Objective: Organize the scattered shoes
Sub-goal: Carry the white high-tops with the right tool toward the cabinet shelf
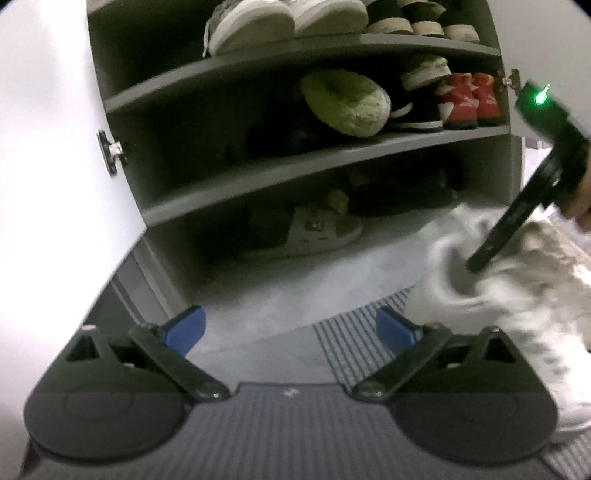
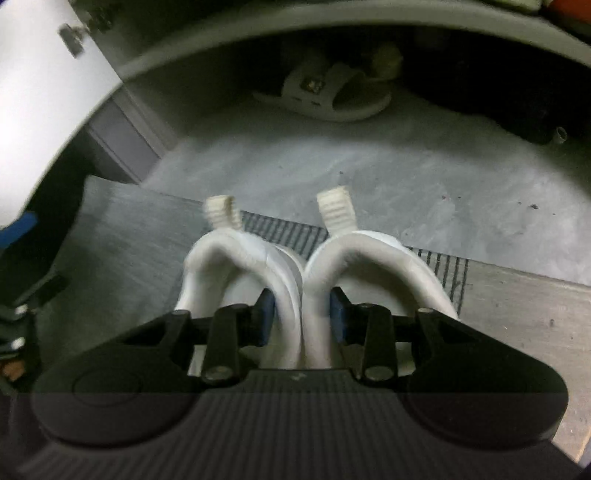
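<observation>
My right gripper (image 2: 302, 314) is shut on a pair of white sneakers (image 2: 258, 266), pinching the two inner collars together with its blue pads (image 2: 265, 317); both heel tabs stick up ahead of the fingers. In the left wrist view the same white sneakers (image 1: 517, 295) show blurred at the right, with the right gripper (image 1: 476, 264) reaching down into them. My left gripper (image 1: 290, 330) hovers open over the floor with nothing between its blue pads, in front of the grey shoe cabinet (image 1: 314, 155).
The cabinet shelves hold white sneakers (image 1: 280, 22), a green fluffy slipper (image 1: 347, 103), red shoes (image 1: 469, 99) and dark shoes. A grey sandal (image 1: 317, 232) lies on the bottom level, also in the right wrist view as a grey sandal (image 2: 325, 96). A striped mat (image 1: 354, 336) covers the floor. The white door (image 1: 48, 147) stands at left.
</observation>
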Demonstrator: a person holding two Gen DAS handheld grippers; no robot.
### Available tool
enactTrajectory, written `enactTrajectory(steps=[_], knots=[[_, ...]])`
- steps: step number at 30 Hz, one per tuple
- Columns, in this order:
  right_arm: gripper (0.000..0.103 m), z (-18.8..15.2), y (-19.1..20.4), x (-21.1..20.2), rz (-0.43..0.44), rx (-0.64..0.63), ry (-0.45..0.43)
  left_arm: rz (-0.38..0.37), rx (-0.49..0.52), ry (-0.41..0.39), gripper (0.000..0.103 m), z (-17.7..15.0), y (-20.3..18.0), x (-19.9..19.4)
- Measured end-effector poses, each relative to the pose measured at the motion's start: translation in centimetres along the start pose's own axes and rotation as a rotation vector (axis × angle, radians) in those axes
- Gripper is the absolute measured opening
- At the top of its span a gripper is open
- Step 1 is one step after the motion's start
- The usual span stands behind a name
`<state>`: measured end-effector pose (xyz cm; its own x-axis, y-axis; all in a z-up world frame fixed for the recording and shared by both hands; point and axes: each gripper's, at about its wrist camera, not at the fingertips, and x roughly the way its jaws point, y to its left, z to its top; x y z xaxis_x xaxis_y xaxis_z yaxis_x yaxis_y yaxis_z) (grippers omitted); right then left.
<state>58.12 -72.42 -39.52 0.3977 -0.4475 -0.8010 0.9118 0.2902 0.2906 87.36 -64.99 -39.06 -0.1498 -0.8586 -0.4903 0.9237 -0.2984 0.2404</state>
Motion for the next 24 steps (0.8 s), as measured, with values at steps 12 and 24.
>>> enactTrajectory(steps=[12, 24], knots=[[0.046, -3.5, -0.4, -4.5, -0.020, -0.056, -0.109, -0.082, -0.027, 0.089, 0.100, -1.2, -0.8, 1.2], [0.049, -0.4, -1.9, -0.3, 0.037, 0.074, -0.074, -0.074, -0.087, 0.147, 0.100, -2.0, -0.4, 1.3]])
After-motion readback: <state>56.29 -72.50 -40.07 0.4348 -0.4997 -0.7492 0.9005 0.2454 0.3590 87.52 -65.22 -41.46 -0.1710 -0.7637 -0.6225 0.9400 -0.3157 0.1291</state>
